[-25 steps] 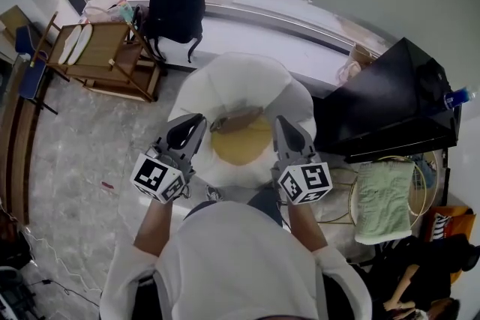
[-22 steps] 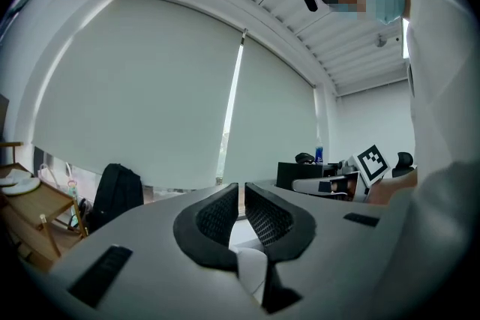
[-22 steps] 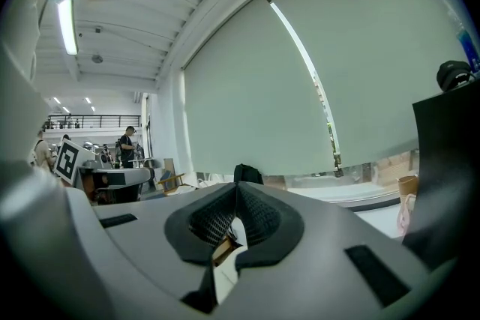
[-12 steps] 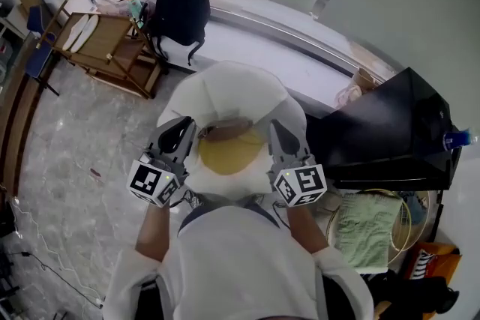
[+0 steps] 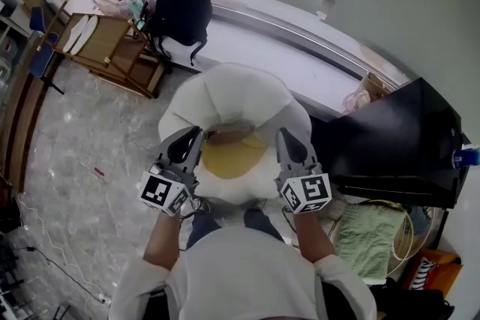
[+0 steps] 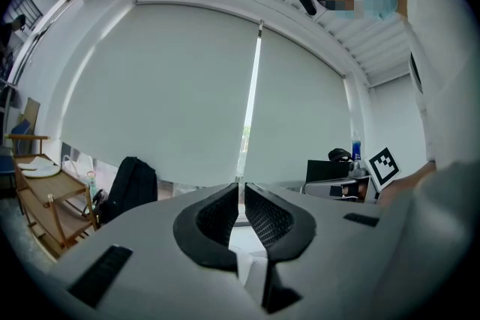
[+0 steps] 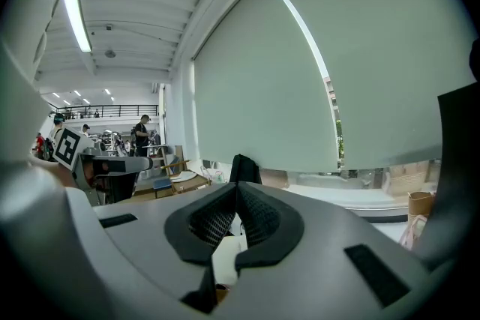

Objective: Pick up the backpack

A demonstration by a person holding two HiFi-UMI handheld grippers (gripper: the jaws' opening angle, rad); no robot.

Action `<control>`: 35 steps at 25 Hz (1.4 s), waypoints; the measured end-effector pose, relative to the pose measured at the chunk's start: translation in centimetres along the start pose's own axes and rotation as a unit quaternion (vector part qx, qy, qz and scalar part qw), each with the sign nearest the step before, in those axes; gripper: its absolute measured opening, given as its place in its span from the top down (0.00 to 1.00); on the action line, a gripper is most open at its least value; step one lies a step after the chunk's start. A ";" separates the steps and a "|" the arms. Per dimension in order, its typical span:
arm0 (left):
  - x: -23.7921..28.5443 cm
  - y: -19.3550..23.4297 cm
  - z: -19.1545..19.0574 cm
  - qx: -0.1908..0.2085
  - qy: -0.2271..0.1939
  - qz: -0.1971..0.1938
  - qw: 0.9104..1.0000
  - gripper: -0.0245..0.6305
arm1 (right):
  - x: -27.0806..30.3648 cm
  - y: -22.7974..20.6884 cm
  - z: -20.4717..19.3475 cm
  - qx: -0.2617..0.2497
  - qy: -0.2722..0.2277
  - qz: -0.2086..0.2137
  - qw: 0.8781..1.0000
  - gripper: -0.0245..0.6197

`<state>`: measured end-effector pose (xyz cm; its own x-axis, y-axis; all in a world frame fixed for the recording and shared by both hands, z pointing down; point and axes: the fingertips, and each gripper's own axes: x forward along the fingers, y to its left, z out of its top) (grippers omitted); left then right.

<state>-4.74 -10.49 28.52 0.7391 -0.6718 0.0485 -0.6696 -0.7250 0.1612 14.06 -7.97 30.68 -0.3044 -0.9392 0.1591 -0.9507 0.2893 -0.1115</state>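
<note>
The black backpack [image 5: 180,11] stands upright on the floor against the low window ledge, far ahead of both grippers. It also shows as a dark shape left of the jaws in the left gripper view [image 6: 129,187] and just above the jaw tips in the right gripper view [image 7: 244,168]. My left gripper [image 5: 189,137] and right gripper [image 5: 286,137] are held side by side over a white egg-shaped cushion seat [image 5: 232,97] with a yellow centre. Both point roughly level toward the window. Each has its jaws shut with nothing between them, as the left gripper [image 6: 241,191] and right gripper [image 7: 236,191] views show.
A wooden rack [image 5: 112,49] with plates stands left of the backpack. The white window ledge [image 5: 285,49] runs along the wall under grey blinds. A black desk [image 5: 397,139] sits at right, with a green cloth [image 5: 367,232] below it. Marble floor [image 5: 90,161] lies at left.
The person and both grippers have shifted a little toward the window, and the head view has swung slightly. Both grippers stay shut and apart from the backpack.
</note>
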 end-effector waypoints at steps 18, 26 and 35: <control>2.9 3.6 -9.7 -0.028 0.051 0.005 0.998 0.89 | 4.5 -1.4 -8.0 -0.005 0.025 -0.008 1.000 0.91; 2.7 4.1 -14.3 -0.033 0.071 0.007 0.997 0.89 | 5.7 -1.2 -12.5 -0.001 0.045 0.002 0.999 0.91; 2.6 5.4 -20.1 -0.040 0.095 0.018 0.995 0.89 | 6.7 -1.8 -17.6 0.003 0.065 0.001 0.998 0.91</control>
<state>-4.94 -13.14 49.28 0.7198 -0.6516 0.2395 -0.6941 -0.6812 0.2327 12.64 -11.54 49.21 -0.3117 -0.9064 0.2850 -0.9498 0.2894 -0.1187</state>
